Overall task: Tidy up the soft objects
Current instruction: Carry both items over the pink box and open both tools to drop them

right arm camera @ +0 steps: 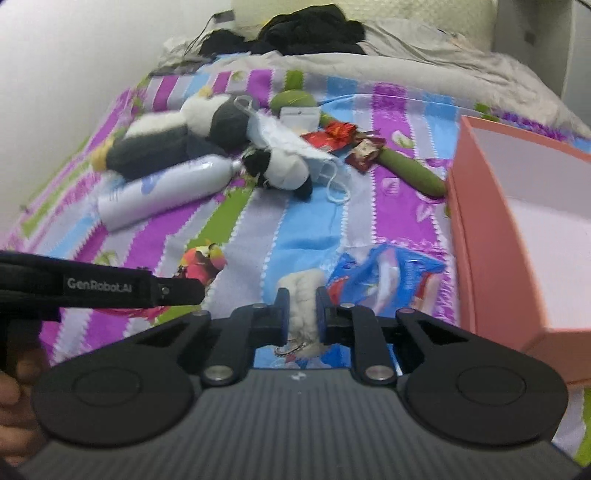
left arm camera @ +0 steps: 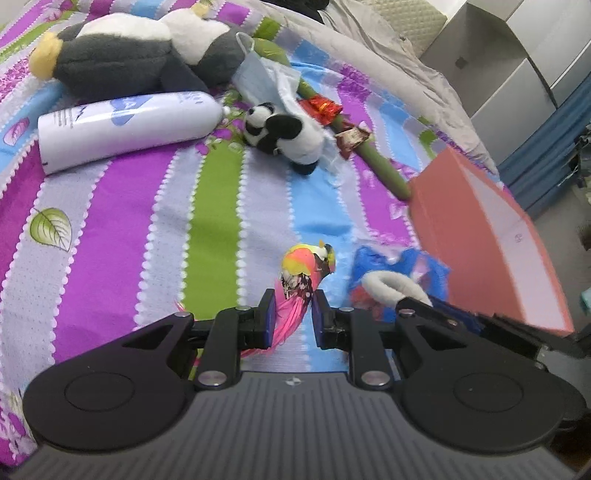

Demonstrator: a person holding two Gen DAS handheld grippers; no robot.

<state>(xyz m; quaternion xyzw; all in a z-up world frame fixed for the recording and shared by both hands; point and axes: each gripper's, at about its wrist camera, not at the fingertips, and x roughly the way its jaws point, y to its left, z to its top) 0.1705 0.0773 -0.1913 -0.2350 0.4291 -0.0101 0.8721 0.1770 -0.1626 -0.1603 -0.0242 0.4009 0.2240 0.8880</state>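
1. The left gripper [left arm camera: 293, 310] was seen clamped on the pink tail of a toy parrot [left arm camera: 308, 267], whose bright head pointed away from the blue pads over the striped bedspread [left arm camera: 110, 240].
2. The right gripper [right arm camera: 302, 314] was closed on a white fluffy piece [right arm camera: 303, 291], its finger pads pressed against both sides.
3. Just beside that piece, a crumpled blue wrapper [right arm camera: 388, 273] was lying on the bedspread, close to the side of the open pink box [right arm camera: 480, 229], whose white inside was visible at the right.
4. Farther off, a small plush panda [left arm camera: 284, 134] was found near the middle of the bed, with a white bottle [left arm camera: 125, 129] on its side to its left.
5. Behind them, a large grey-and-white plush [left arm camera: 122, 59], a face mask [left arm camera: 255, 77], red wrappers [left arm camera: 325, 107] and a long green plush [left arm camera: 373, 158] were scattered.
6. At the far end, a grey blanket [right arm camera: 406, 70] and dark clothing [right arm camera: 306, 29] were piled.
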